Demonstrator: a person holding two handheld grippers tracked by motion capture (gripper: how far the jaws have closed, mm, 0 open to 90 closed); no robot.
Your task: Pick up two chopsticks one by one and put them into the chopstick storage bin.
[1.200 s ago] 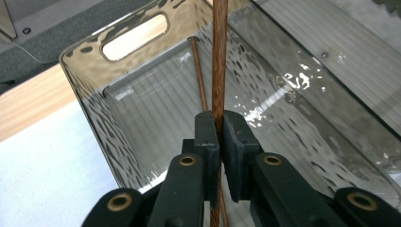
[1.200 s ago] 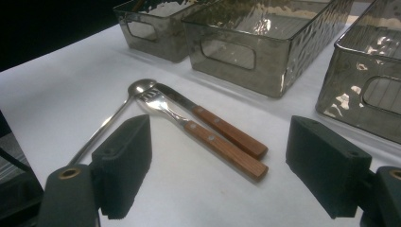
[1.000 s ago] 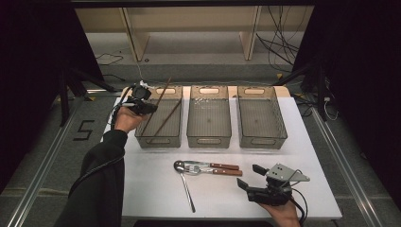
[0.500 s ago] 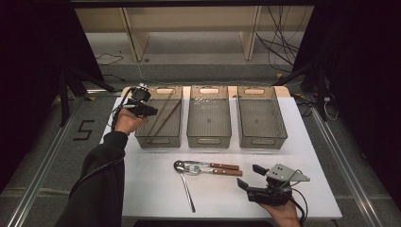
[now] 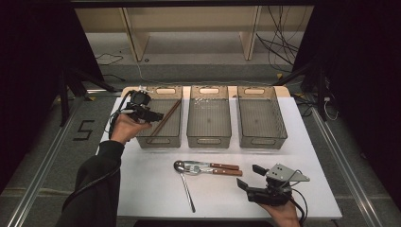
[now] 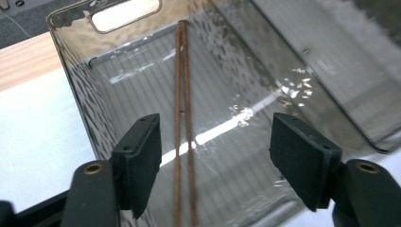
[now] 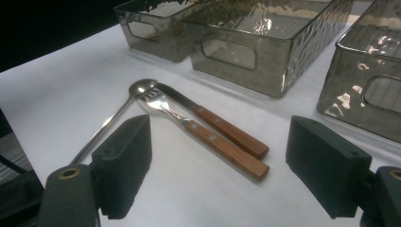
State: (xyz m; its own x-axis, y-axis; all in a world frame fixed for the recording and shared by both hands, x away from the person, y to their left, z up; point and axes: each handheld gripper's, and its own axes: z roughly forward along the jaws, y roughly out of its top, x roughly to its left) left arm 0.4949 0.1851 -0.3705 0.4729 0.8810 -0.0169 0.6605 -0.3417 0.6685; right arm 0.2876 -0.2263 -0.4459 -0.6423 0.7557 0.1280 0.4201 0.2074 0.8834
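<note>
Brown wooden chopsticks, a pair lying side by side, rest inside the leftmost of three smoky transparent bins; in the high view their long axis runs on a slant from about seven o'clock to one o'clock across that bin. In the left gripper view the pair runs straight ahead toward twelve o'clock, between the pads and closer to the nine o'clock pad, its far tips against the bin's end wall. The left gripper hovers over the bin's near-left rim; its jaws have just been opening and now stand wide apart, with the chopsticks between them but touched by neither pad, so the pair is judged released into the bin. The middle bin and right bin hold no cutlery. At the table's near centre lie a long-handled spoon and a fork and knife with wooden handles, their handles pointing toward three o'clock in the high view. The right gripper, jaws apart and empty, sits just to the three o'clock side of those handles and is the nearer hand; the cutlery lies at about eleven o'clock from its jaws, so the next pick likely falls to it.
</note>
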